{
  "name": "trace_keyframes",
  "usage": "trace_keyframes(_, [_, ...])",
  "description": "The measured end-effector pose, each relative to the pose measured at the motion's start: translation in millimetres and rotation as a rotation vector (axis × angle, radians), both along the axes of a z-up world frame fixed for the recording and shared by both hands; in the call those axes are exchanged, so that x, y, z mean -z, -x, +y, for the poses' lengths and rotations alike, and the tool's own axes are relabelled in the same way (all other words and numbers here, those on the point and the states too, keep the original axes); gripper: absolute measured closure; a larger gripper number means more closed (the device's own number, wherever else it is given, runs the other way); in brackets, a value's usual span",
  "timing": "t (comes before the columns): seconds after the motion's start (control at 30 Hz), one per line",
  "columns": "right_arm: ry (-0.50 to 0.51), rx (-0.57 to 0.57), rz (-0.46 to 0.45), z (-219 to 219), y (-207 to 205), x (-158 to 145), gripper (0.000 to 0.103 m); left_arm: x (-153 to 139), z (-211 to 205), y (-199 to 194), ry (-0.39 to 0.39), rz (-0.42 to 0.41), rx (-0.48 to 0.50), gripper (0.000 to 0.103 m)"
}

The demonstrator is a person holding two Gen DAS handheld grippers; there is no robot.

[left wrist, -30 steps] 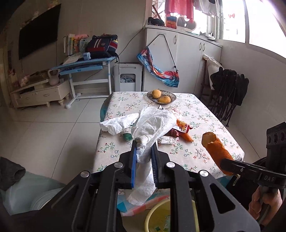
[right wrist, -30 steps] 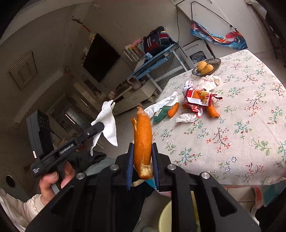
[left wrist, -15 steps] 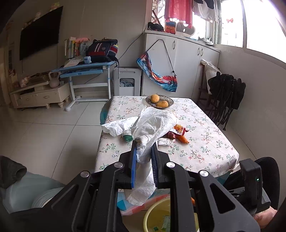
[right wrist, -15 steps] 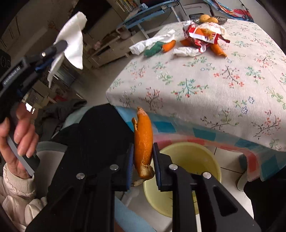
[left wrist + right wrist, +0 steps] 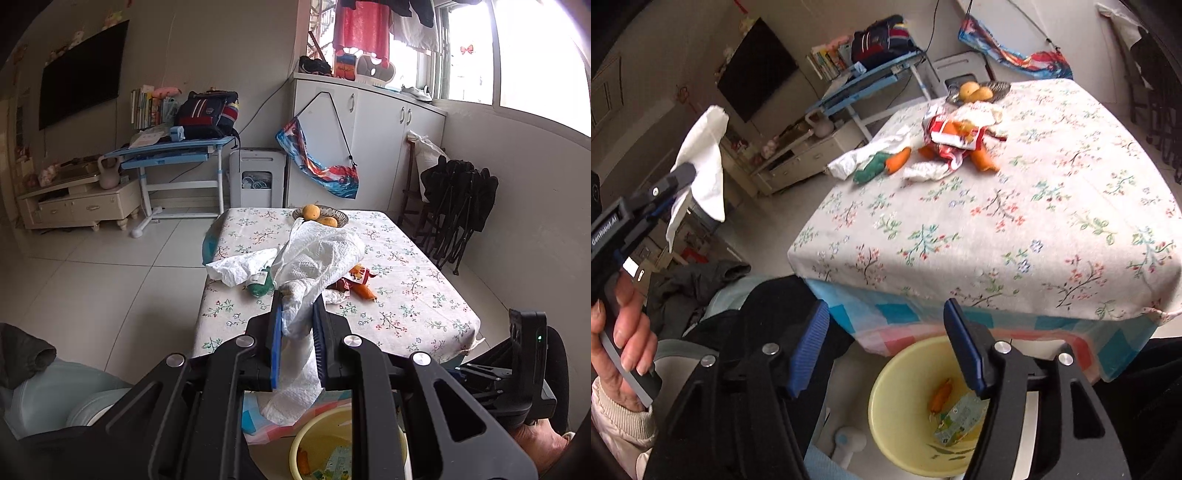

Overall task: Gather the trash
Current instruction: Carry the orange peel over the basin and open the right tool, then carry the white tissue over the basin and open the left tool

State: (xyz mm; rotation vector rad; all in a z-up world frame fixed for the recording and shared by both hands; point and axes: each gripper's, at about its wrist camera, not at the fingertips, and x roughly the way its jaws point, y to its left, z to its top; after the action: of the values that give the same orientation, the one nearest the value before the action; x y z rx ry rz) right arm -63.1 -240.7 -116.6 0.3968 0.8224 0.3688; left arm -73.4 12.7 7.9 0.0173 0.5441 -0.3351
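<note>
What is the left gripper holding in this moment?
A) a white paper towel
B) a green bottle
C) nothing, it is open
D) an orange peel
A: the left gripper is shut on a white paper towel, seen also from the right wrist view; the right gripper is open over the yellow bin.
</note>
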Motion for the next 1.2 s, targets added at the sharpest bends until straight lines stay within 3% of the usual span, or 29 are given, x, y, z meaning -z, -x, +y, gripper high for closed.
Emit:
trace_keyframes(0.33, [0.164,0.249,-0.218,-21.1,22.7,-32.9,0.012,-0.4,-1.2,10.0,-0.005,-0.006,0.016,0.088])
trace_keyframes(0.43, [0.21,0.285,-0.263,-22.6,25.4,-36.7,0.01,2.9,-2.7,9.1,-0.009,0.001,0.019,0.088])
trace_keyframes(1.0, [0.276,0.312,-0.302,-19.3,26.6,-40.0,0.008,8.8,-12.3,9.8,-0.022,0.016,0.043,0.088])
trace_keyframes(1.2, [0.275,0.318,-0.301,-19.9,27.6,-41.2,0.008,19.9,-21.2,8.7,-0.04,0.058,0.081,0.088])
